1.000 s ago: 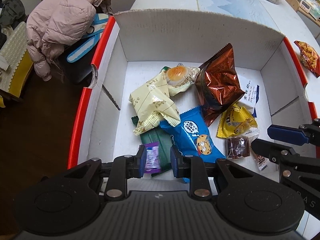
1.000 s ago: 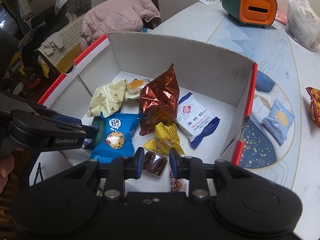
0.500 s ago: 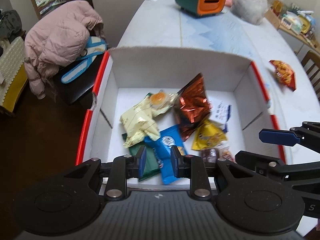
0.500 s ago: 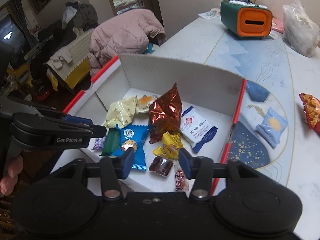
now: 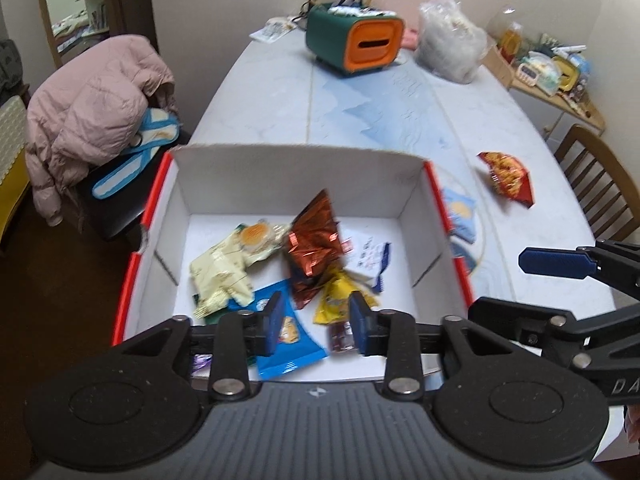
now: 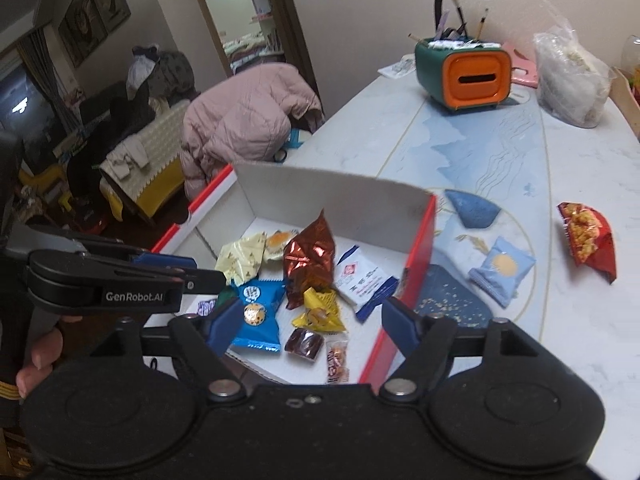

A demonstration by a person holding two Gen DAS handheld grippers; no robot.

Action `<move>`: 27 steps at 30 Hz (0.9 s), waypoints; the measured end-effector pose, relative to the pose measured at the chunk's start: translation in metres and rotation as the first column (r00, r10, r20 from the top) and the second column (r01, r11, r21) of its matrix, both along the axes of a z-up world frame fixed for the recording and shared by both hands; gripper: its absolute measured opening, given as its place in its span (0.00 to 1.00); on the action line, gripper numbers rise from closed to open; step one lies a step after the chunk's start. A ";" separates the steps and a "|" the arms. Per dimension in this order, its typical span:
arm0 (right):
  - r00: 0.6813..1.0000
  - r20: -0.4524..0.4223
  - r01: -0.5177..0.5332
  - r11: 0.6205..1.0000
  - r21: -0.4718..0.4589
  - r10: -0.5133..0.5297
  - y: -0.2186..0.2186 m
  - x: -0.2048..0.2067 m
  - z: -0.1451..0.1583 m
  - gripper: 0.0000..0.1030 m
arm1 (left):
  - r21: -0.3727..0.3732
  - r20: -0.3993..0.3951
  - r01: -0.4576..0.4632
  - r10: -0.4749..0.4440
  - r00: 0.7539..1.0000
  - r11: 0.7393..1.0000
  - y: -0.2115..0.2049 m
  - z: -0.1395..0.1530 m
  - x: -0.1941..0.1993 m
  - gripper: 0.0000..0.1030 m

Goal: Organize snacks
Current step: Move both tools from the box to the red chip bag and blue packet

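Clearly "GenRobot.AI" on left hand-held gripper [image 6: 216, 276], jaws just opening, empty

Box top: the white cardboard box [image 6: 340, 196] is open above, so entry from overhead is free.
Box walls: upright on all sides; the far wall at 12 o'clock stands tallest.
Box floor: snack packets crowd the middle; the copper foil bag [image 6: 310, 256] stands tilted above the others.
Bare floor: strip at 9 o'clock along the left wall.
Table [image 5: 280, 112] at 12 o'clock: clear up to the green-and-orange pen holder [image 5: 354, 42].
Table at 3 o'clock: light-blue packet [image 6: 502, 270] and red chip bag [image 6: 588, 236] lie apart, with gaps between.
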State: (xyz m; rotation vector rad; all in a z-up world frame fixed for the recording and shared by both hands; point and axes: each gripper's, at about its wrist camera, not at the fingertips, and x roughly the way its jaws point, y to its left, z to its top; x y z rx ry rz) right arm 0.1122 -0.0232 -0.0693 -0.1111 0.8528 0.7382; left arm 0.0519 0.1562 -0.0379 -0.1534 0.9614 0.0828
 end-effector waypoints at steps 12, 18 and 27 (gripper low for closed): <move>0.993 0.045 0.109 0.994 0.031 -0.110 -0.072 0.017 0.015 0.93 | -0.033 0.089 0.077 -0.074 0.993 0.996 -0.061 0.012 0.017 0.66; 0.989 0.061 0.132 0.991 0.023 -0.133 -0.112 0.027 0.019 0.99 | -0.054 0.074 0.101 -0.097 0.993 0.993 -0.099 0.007 0.035 0.67; 0.984 0.054 0.170 0.985 -0.025 -0.168 -0.171 0.064 0.022 0.99 | -0.062 0.029 0.123 -0.121 0.992 0.990 -0.156 -0.006 0.079 0.67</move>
